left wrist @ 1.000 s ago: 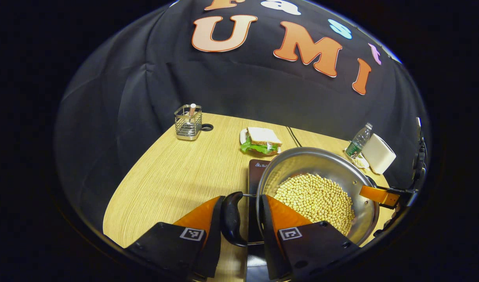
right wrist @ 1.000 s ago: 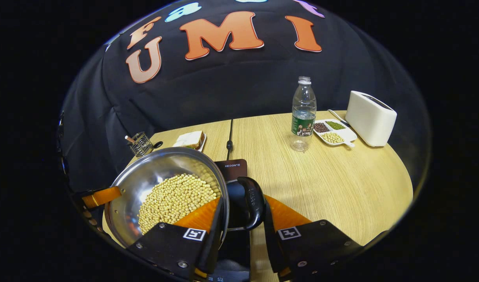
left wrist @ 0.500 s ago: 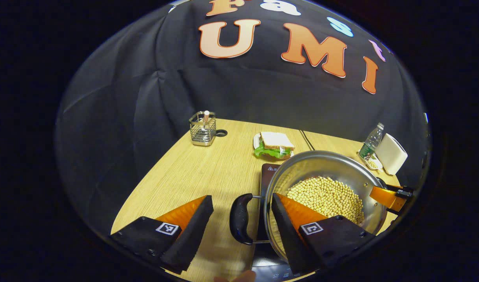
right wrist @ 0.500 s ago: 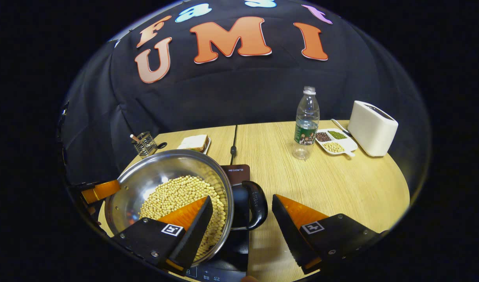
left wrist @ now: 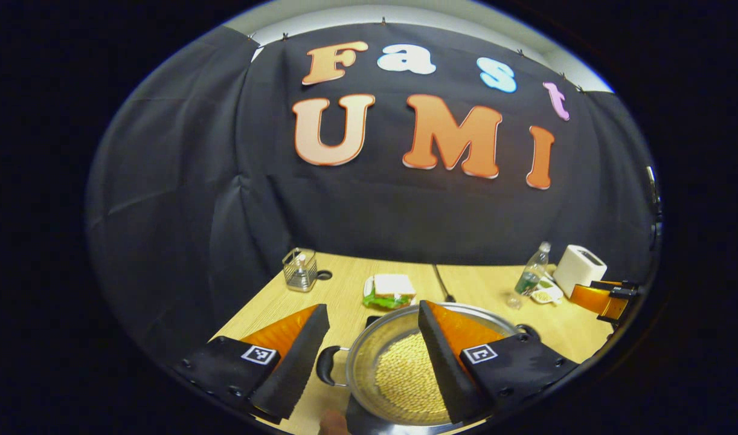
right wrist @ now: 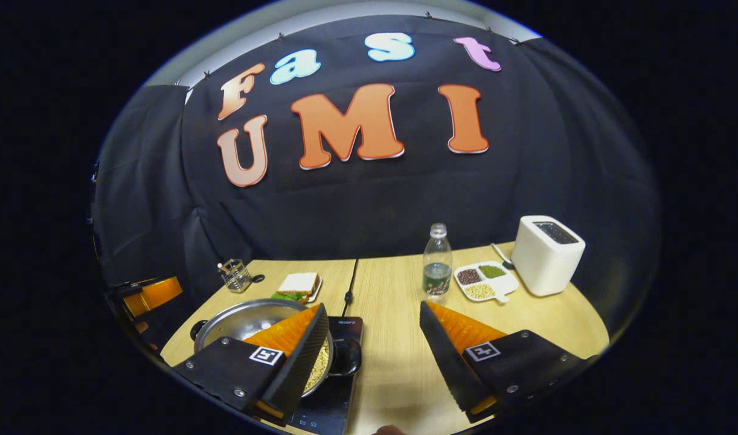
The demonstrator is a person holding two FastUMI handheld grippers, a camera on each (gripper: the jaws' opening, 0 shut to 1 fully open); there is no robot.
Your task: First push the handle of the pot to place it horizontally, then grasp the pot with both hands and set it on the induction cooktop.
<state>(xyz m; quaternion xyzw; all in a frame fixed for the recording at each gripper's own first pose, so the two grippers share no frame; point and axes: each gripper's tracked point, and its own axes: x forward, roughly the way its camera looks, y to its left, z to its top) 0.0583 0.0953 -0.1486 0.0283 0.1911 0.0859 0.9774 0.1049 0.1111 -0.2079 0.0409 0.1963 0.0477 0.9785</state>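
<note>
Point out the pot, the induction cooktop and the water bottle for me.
pot (right wrist: 242,319): right gripper view, bare inner wall.
induction cooktop (right wrist: 320,414): right gripper view, front control strip.
water bottle (right wrist: 436,266): right gripper view, middle of its body.

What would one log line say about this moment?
pot: on induction cooktop | left tongs: open, above | right tongs: open | contents: soybeans
</note>
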